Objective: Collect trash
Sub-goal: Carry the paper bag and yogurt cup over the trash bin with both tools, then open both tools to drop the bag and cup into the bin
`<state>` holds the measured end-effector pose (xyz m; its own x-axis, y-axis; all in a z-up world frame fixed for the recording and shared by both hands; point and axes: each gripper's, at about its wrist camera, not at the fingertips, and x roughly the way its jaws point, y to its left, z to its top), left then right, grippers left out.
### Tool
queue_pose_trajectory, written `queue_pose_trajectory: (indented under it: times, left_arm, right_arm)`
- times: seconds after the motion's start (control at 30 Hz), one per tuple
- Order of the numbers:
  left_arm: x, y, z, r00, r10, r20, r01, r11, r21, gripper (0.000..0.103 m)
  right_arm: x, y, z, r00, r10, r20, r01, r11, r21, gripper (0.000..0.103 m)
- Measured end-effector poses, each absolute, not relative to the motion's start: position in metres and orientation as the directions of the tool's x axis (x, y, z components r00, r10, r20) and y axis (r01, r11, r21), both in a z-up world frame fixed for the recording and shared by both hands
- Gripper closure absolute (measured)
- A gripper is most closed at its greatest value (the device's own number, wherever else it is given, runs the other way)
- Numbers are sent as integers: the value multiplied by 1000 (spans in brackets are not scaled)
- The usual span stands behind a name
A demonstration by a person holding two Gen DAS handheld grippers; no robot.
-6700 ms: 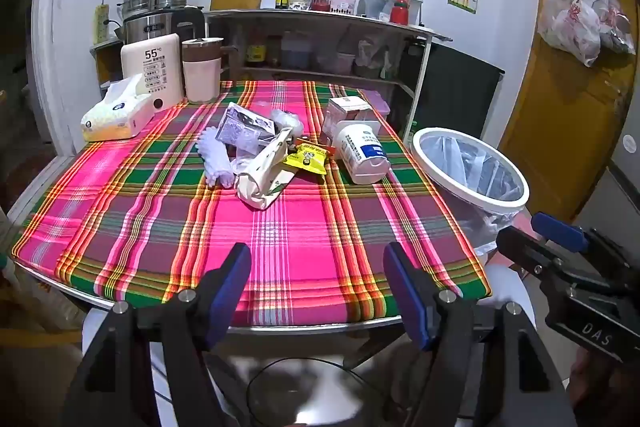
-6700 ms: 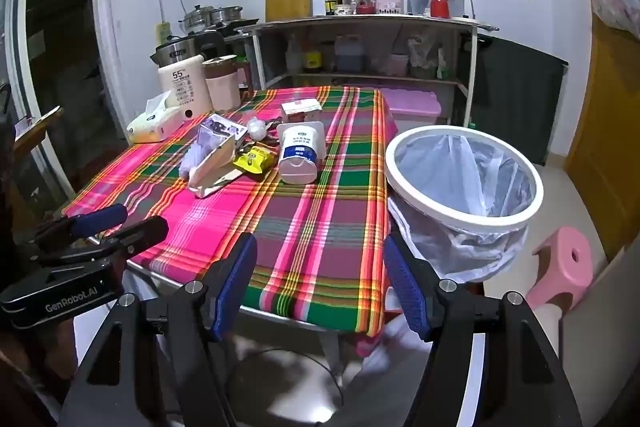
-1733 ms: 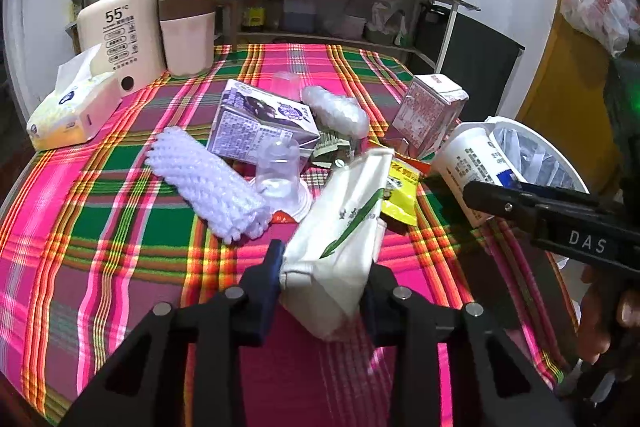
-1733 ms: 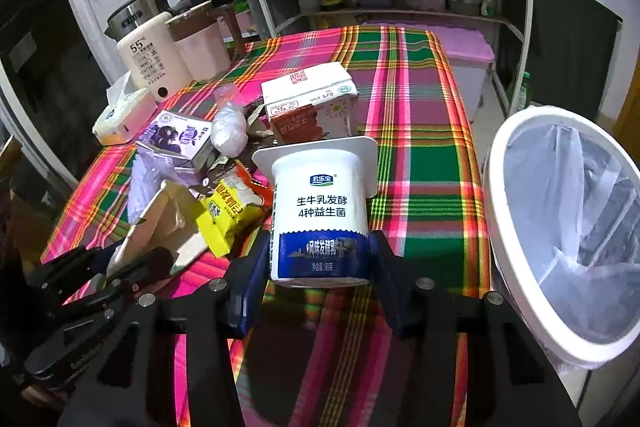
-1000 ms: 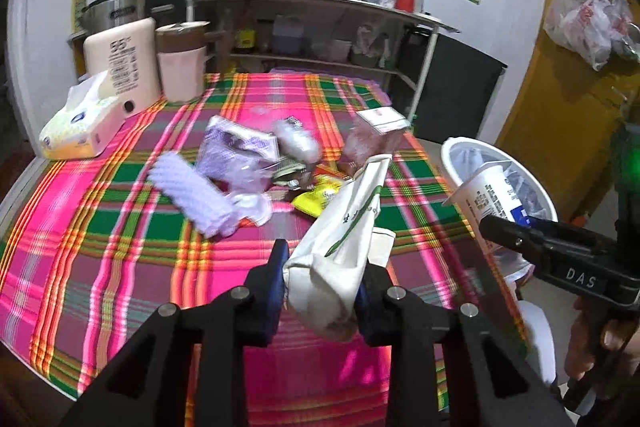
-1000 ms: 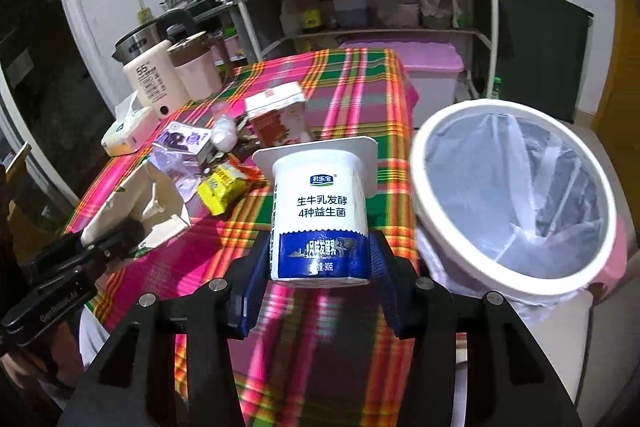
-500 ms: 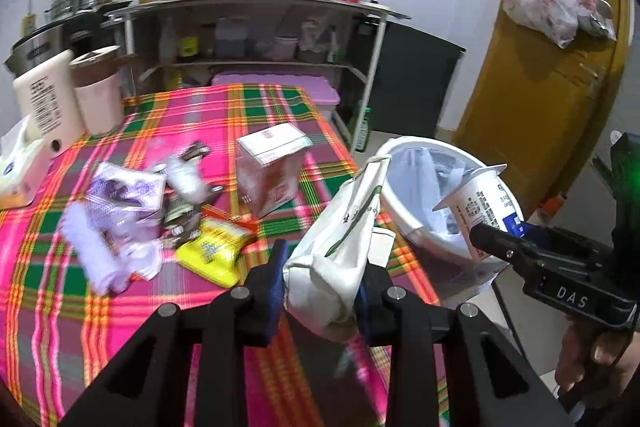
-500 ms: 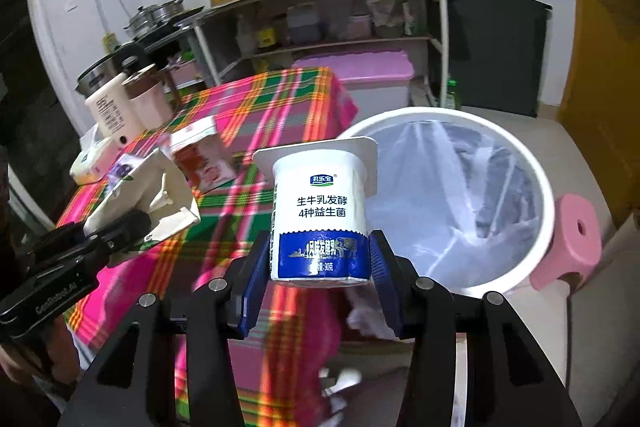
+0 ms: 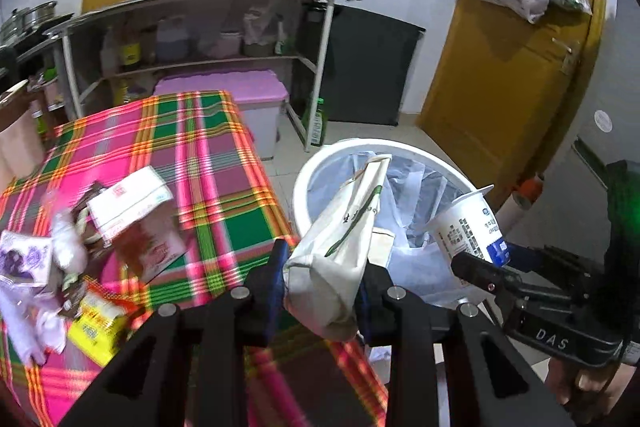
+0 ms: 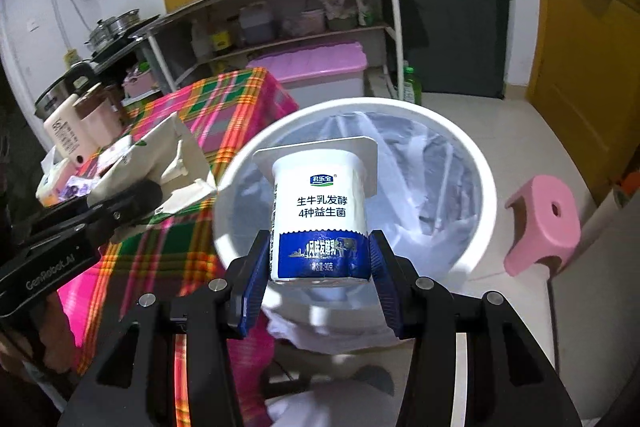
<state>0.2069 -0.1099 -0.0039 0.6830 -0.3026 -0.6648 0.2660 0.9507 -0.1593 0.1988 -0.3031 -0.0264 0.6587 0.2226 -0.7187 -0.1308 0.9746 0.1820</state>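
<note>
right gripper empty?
No: the right gripper is clamped on a white-and-blue yogurt cup, held in front of the bin.

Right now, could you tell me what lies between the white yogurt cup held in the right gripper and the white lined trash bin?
Nothing: in the right wrist view the white yogurt cup hangs over the open mouth of the white lined trash bin, with only air between them.

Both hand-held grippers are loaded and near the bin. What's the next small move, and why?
Probably open the right hand-held gripper to drop the yogurt cup: in the right wrist view the cup sits in front of the lined bin opening. The left hand-held gripper, shut on the crumpled carton, looks closer to the rim, so nudge it further first.
</note>
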Motion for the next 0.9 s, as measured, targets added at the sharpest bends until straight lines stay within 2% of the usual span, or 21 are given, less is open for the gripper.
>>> queue_pose_trajectory:
  times: [0.37,0.5,0.9]
  left_arm:
    - [226,-138,-13,645,-342,-684,318,933,-167,69]
    - [227,-139,-12,643,-358,-677,327,928,-180,55]
    - [209,-129,-2,661,-379,-648,324,923,-209,55]
  right_arm:
    - [214,-320,-41,628,211,-749,-99,976,192,53]
    - [216,-323,-43,625,216,-751,-96,975,200,53]
    - [198,-325,-31,659,227,-717,-98,971,218,52]
